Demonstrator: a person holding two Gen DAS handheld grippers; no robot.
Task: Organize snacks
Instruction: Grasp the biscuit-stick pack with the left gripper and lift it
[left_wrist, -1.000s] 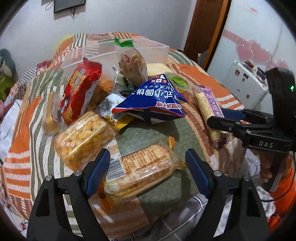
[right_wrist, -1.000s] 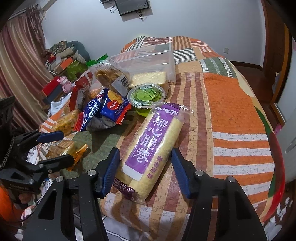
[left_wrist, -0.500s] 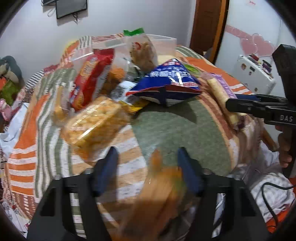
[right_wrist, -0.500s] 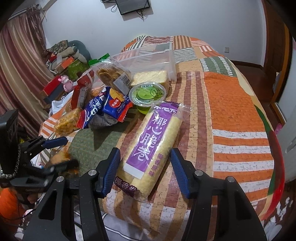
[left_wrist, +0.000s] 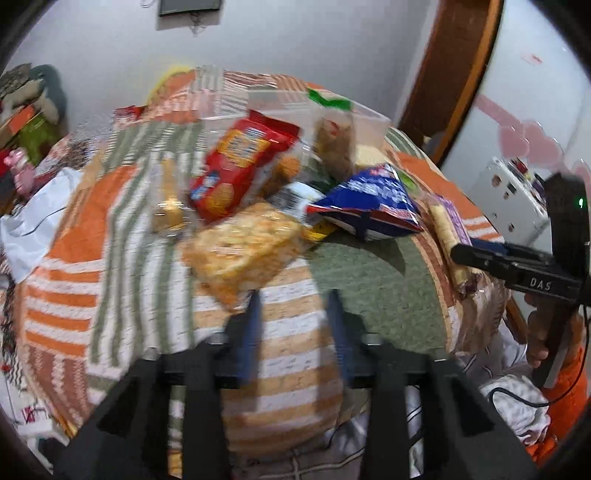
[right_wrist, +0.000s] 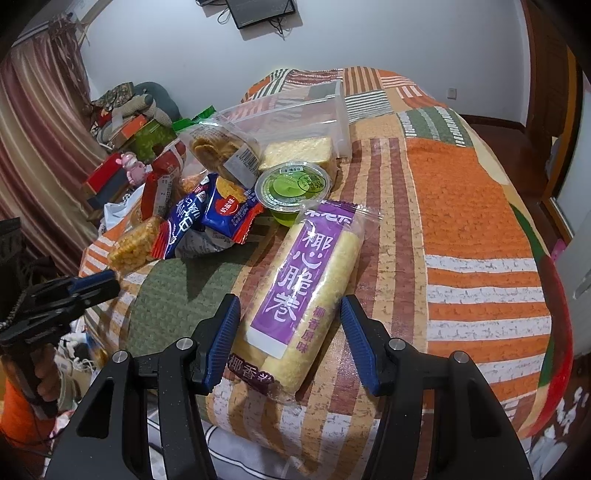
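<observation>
Left tool (left_wrist: 293, 325): blue pads close together over the striped bedspread (left_wrist: 110, 229); jaws have just been closing, nothing seen between them – the view is blurred.
Cracker block (left_wrist: 243, 251): clear-wrapped, orange-yellow, just beyond the left tool's tips.
Red biscuit bag (left_wrist: 240, 166): far left of the snack heap, leaning on the clear bin (right_wrist: 295, 114).
Blue bag (left_wrist: 369, 203): centre of the heap, lying on the green patch.
Green jelly cup (right_wrist: 293, 186): just beyond the purple roll's far end.
Purple coconut roll pack (right_wrist: 299, 295): lengthwise on the bed, its near end between the right tool's pads.
Right tool (right_wrist: 288, 345): pads apart on either side of the roll – gaps show on both sides, so no clamp.
</observation>
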